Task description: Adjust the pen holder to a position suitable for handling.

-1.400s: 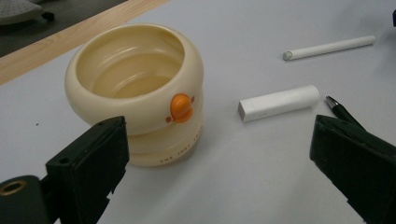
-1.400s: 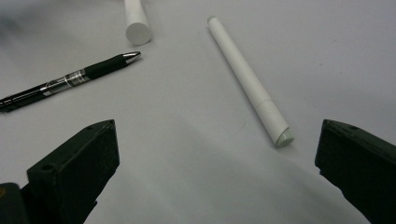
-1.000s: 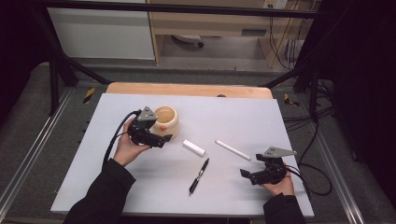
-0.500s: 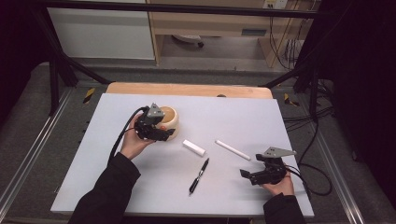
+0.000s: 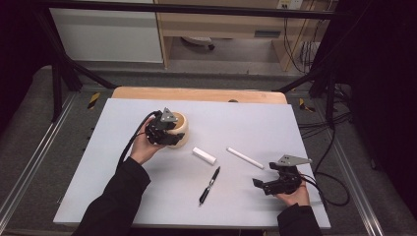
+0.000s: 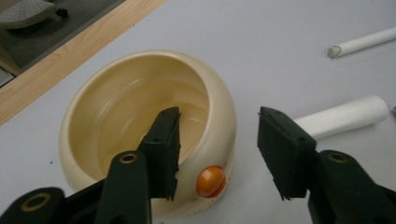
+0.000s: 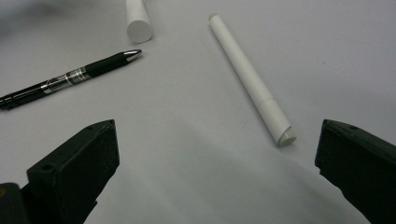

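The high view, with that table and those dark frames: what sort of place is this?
Probably a lab recording station: a black frame around a white table, and cabled hand-held grippers, left gripper and right gripper.

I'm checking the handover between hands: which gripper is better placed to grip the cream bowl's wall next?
Left. The left gripper already straddles the cream bowl's wall, one jaw inside, one outside, and has just been closing. The right gripper rests across the table near the thin white tube, jaws wide.

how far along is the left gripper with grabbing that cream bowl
Done: the left gripper has reached the cream bowl and straddles its wall, one finger inside, one outside. In hand: its fingers have just been closing, not yet pressing. Left: grip and move it. The right gripper is open above bare table.
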Available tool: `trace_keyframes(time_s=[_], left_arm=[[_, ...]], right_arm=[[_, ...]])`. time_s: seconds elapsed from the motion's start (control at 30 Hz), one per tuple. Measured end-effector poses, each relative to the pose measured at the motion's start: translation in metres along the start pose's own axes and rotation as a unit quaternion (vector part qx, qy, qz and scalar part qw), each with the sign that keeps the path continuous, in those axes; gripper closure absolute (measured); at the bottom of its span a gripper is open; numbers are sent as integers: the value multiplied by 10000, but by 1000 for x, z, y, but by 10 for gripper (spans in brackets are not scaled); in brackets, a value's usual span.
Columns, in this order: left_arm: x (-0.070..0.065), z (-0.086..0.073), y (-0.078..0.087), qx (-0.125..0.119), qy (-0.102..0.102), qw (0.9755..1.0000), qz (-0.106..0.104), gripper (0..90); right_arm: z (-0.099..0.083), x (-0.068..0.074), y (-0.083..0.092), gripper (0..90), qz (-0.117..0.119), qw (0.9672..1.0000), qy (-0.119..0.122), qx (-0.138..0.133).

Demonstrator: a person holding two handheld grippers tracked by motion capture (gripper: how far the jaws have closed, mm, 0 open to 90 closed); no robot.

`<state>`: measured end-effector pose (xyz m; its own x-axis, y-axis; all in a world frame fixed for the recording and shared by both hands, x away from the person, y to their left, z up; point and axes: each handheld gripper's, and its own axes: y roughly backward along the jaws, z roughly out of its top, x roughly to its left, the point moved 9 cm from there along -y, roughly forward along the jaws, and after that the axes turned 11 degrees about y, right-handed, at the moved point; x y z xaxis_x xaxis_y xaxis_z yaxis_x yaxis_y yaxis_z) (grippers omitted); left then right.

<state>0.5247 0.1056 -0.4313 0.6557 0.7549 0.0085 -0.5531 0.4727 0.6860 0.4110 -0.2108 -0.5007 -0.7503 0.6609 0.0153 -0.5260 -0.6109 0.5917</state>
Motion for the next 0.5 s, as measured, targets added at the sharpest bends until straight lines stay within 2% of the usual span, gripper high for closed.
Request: trace_keyframes(time_s=[0.3,0.5], left_arm=[[1,2,-5,52,-72,9999,63,586],[-2,2,-5,97,-127,9999,-32,658]], right_arm=[[0,0,0,5,5,10000,1,0],[0,0,0,5,9,10000,1,-2]])
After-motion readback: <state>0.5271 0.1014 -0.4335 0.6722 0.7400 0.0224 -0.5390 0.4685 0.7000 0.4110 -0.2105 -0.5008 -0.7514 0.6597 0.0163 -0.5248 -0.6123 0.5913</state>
